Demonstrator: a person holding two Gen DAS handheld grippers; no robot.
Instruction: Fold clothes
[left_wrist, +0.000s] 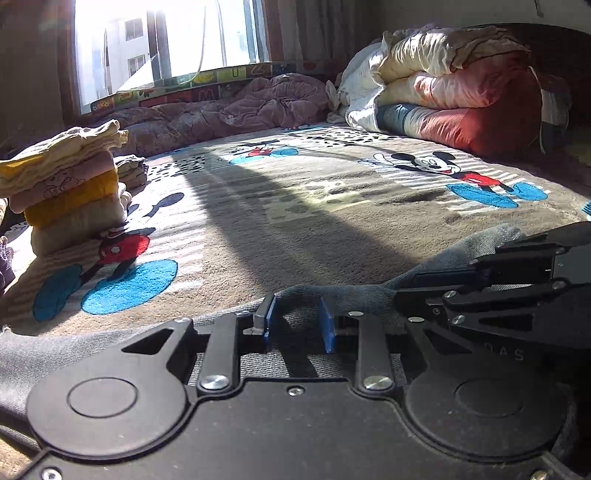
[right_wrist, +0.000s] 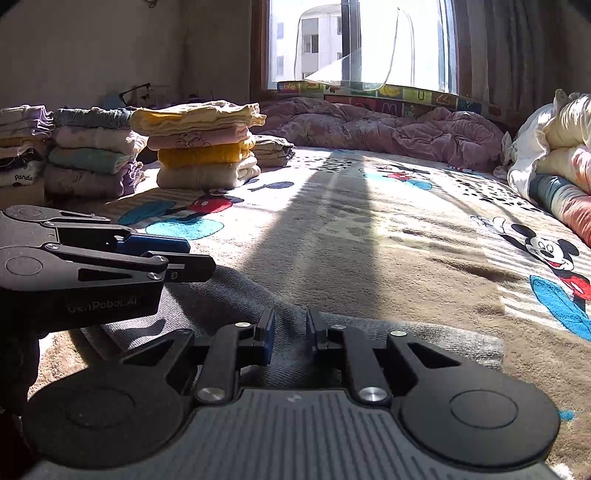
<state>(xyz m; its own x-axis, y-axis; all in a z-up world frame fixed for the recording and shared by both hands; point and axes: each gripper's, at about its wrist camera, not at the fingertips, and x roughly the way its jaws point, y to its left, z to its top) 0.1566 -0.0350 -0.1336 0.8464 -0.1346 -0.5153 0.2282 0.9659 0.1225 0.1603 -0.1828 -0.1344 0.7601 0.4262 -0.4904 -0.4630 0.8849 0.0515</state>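
Grey garment (right_wrist: 280, 306) spread low at the near edge of the bed, on the cartoon-mouse blanket (right_wrist: 388, 229), under both grippers. Looks folded at least in part, judging by the doubled edge at the right in the right wrist view; whether finished, cannot tell.

Left gripper (left_wrist: 298, 320) with jaws apart, a raised fold of the grey cloth lying between the blue pads (left_wrist: 328, 328); not pinched as far as visible. Right gripper (right_wrist: 290, 334) also parted, narrower gap, grey cloth bunched between the fingers but no clear clamp on it. Both resting on or just above the cloth, side by side, each showing in the other's view.

Done so far, by the look of things: several stacks of folded clothes along the far left edge of the bed. Nearest stack (right_wrist: 207, 147) cream, pink and yellow, with a small flat pile just behind; further left a second stack (right_wrist: 92, 155) and a third (right_wrist: 22, 144) cut off by the picture's edge.

Left to do, probably: last fold or smoothing of the grey piece, then a place on a stack. No other loose clothes in sight on the open middle of the blanket. Pink quilt (right_wrist: 369, 125) crumpled along the far edge under the window, rolled bedding (left_wrist: 454, 88) at the far right corner; likely not part of the job.
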